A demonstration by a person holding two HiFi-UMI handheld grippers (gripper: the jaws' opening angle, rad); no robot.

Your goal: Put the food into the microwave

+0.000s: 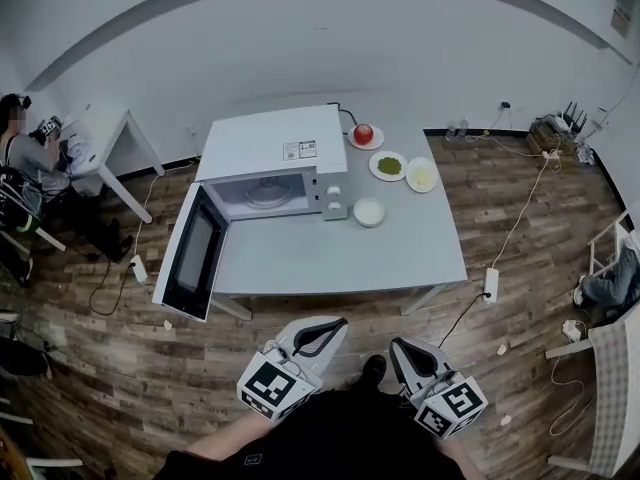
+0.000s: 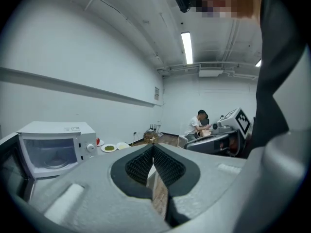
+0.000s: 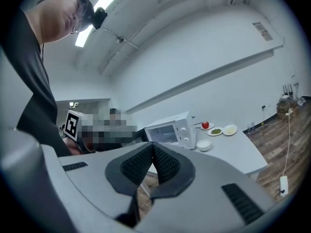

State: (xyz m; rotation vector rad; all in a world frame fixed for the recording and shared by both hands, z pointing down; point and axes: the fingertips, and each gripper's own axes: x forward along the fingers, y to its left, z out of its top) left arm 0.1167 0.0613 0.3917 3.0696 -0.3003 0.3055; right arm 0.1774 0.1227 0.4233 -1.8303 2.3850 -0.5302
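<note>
1. Closest in, the left gripper (image 1: 322, 330) and the right gripper (image 1: 402, 350) sit low in the head view. Each gripper's own view shows its ribbed pads pinched together with nothing between them, so both are empty-handed. The marker cubes (image 1: 270, 388) only carry black-and-white squares, no text.
2. Next is a strip of wood floor (image 1: 120, 368), then the table (image 1: 330, 263). Both grippers are well apart from it, about equally far.
3. At the table's front left, the microwave door (image 1: 192, 253) hangs open, swung out to the left past the edge. The microwave (image 1: 265, 143) has its cavity facing the person, and nothing but the glass turntable shows inside.
4. The nearest dish is the white bowl (image 1: 369, 212), just beside the control panel on the right. I can't tell what's in it.
5. Further back are the green plate (image 1: 388, 166) and the pale plate (image 1: 422, 175), side by side. The red fruit (image 1: 364, 133) sits on its own plate by the microwave's back right corner.
6. My read: all the food lies ahead and to the right of the cavity, so the right gripper is on the handier side, while the left lines up with the opening. The dishes are round, so there's no long axis to worry about.
7. As for writing, the label (image 1: 300, 150) on the microwave top is too small to read.
</note>
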